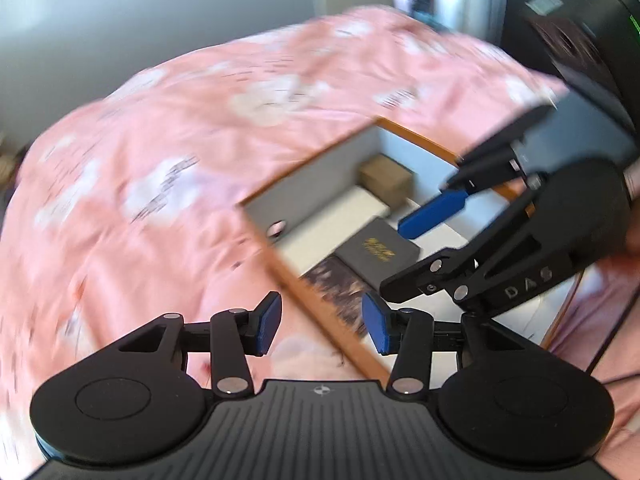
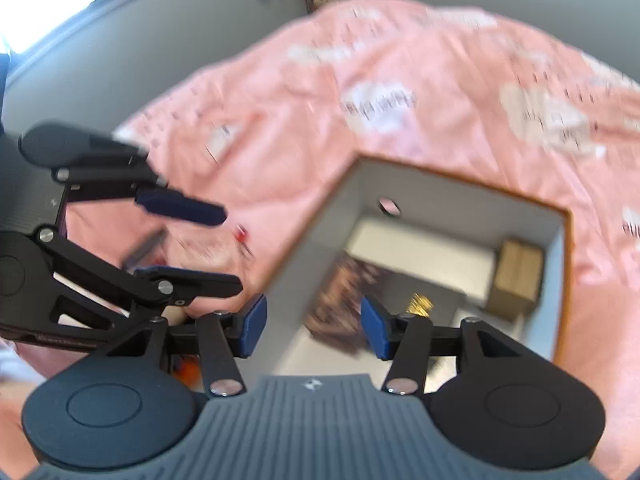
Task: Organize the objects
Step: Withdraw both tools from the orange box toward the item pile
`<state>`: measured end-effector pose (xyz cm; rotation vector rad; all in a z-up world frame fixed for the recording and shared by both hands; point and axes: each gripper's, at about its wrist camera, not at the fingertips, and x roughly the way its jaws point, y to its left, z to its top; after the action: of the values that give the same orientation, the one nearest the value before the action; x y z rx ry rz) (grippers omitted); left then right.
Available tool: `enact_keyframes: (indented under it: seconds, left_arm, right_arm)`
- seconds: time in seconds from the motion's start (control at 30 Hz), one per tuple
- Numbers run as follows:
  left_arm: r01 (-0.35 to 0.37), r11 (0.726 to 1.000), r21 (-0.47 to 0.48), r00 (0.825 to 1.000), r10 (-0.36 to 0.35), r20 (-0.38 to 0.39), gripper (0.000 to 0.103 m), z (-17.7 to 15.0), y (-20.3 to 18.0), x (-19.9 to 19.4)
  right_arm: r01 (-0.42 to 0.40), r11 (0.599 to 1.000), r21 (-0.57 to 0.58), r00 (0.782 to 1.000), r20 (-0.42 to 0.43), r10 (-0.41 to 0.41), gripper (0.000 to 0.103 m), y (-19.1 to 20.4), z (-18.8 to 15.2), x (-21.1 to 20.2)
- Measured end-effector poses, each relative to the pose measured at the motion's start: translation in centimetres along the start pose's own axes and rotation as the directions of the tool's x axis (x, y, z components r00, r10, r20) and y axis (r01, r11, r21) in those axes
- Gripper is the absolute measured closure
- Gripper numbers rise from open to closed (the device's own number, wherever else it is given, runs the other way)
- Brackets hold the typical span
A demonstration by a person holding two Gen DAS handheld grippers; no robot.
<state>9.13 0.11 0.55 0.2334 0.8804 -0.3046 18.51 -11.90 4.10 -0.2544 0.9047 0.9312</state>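
An open box (image 2: 440, 184) on a pink bed (image 1: 180, 140) was seen already packed with a brown carton (image 2: 516, 276), a grey case (image 1: 378, 250) and a book (image 2: 344, 300), while both tools, left (image 1: 322, 324) and right (image 2: 314, 326), were held apart and empty above it, so little seemed left.

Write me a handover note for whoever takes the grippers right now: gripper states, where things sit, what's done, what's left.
Left gripper: open, empty, above the box's near wall.
Right gripper: open, empty, over the box interior.
Orange-edged cardboard box with grey inner walls sits on the pink patterned bedspread.
Inside it: brown cardboard carton in a corner, white flat box, dark grey flat case with gold lettering, dark patterned flat item.
Done: these four are boxed.
Left: a small red item on the bedspread looks unpacked; the frames are too blurred to say more.
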Motion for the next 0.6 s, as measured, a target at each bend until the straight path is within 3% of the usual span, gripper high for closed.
enact_keyframes:
  seconds: [0.07,0.1,0.17,0.3,0.37,0.43,0.53,0.6]
  left_arm:
    - [-0.021,0.995,-0.102,1.0,0.021,0.004,0.048,0.4,0.6,-0.8]
    - [-0.031,0.989,-0.144,0.999,0.032,0.004,0.048,-0.1,3.1,-1.0]
    - [-0.066,0.974,-0.218,0.998,0.067,0.0,0.049,-1.5,3.5,-2.8]
    - [-0.154,0.913,-0.378,0.988,0.141,-0.063,0.055,-5.2,6.6,-8.2]
    - [-0.159,0.886,-0.435,0.987,0.132,-0.092,0.055,-6.9,6.9,-8.5]
    - [-0.142,0.877,-0.458,0.989,0.103,-0.111,0.056,-8.5,6.7,-9.3]
    - [-0.148,0.862,-0.484,0.986,0.092,-0.139,0.061,-10.2,6.5,-8.6]
    - [-0.15,0.835,-0.529,0.987,0.097,-0.127,0.064,-11.2,7.1,-8.6]
  right_arm:
    - [-0.015,1.0,-0.01,0.999,0.034,0.016,0.048,1.7,0.2,0.3]
    - [-0.025,1.0,-0.01,0.999,0.044,0.025,0.048,2.6,0.3,0.6]
    - [-0.044,0.999,-0.001,0.998,0.046,0.044,0.048,4.3,0.3,1.2]
    - [-0.062,0.998,0.004,0.998,0.021,0.062,0.049,7.6,0.1,2.2]
    - [-0.089,0.996,0.021,0.996,-0.014,0.09,0.053,8.8,-0.4,3.5]
    - [-0.122,0.992,0.012,0.991,-0.049,0.122,0.057,10.3,-1.2,3.8]
    - [-0.11,0.993,-0.049,0.99,-0.089,0.106,0.062,12.4,-2.2,4.7]
    - [-0.098,0.992,-0.083,0.99,-0.105,0.089,0.064,13.4,-2.4,5.4]
